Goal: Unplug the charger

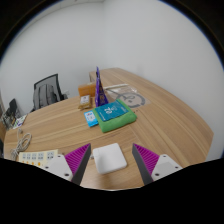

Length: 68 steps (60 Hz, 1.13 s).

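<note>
- The gripper (112, 160) is hovering above the near edge of the round, light-brown wooden table (170, 120), its two fingers, with their purple pads (76, 158), spread wide and pinching nothing
- A flat white square block with rounded corners (108, 157), which is probably the charger to be unplugged, is lying on the table between the fingers, with a clear gap on either side; no cable or socket is showing, so what it is plugged into cannot be told
- Judging from this, the fingers are being held apart and low so that they can straddle the white block before closing; the approach seems to be at an early stage, with the grasp not yet made
- Beyond the white block, toward the middle of the table, a folded green cloth (117, 117) is lying beside a small light-blue box (93, 119), and just behind them a purple tower-shaped model (99, 87) is standing upright
- Further beyond the block, a pale grey flat thing (128, 97) is lying, too small to name
- To one side of the white block, near the table's edge, a white strip with several small sockets or buttons (33, 158) is lying; it might be a power strip, though this is only a guess
- A black office chair (47, 92) is standing beyond the table, well apart from the block, against a plain white wall (130, 35)
- Nothing is standing between the fingers and the white block, so the way in is looking open
</note>
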Tool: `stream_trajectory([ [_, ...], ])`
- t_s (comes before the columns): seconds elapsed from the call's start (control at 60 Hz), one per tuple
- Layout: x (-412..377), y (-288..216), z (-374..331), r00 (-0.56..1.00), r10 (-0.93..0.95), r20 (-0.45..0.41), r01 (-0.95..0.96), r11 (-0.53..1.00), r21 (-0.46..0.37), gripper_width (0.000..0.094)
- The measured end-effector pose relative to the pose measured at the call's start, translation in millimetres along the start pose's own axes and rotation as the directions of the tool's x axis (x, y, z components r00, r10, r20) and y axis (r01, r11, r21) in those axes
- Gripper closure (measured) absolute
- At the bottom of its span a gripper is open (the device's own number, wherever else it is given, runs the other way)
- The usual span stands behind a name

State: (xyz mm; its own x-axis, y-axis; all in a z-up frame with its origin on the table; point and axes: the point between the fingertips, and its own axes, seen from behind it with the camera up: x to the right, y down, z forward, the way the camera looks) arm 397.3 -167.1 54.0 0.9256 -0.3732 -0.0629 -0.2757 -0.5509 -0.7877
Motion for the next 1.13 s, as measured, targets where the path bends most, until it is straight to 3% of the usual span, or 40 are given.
stream_trajectory([
  [0.283,-44,-27,-141,0.985,-0.157,-0.067,0.160,0.986,0.040,0.0074],
  [0.683,-117,33,-342,0.976,-0.203,-0.082,0.207,0.977,0.050,0.0075],
  [1.133,-158,55,-389,0.963,-0.259,-0.078,0.264,0.961,0.078,0.0076],
])
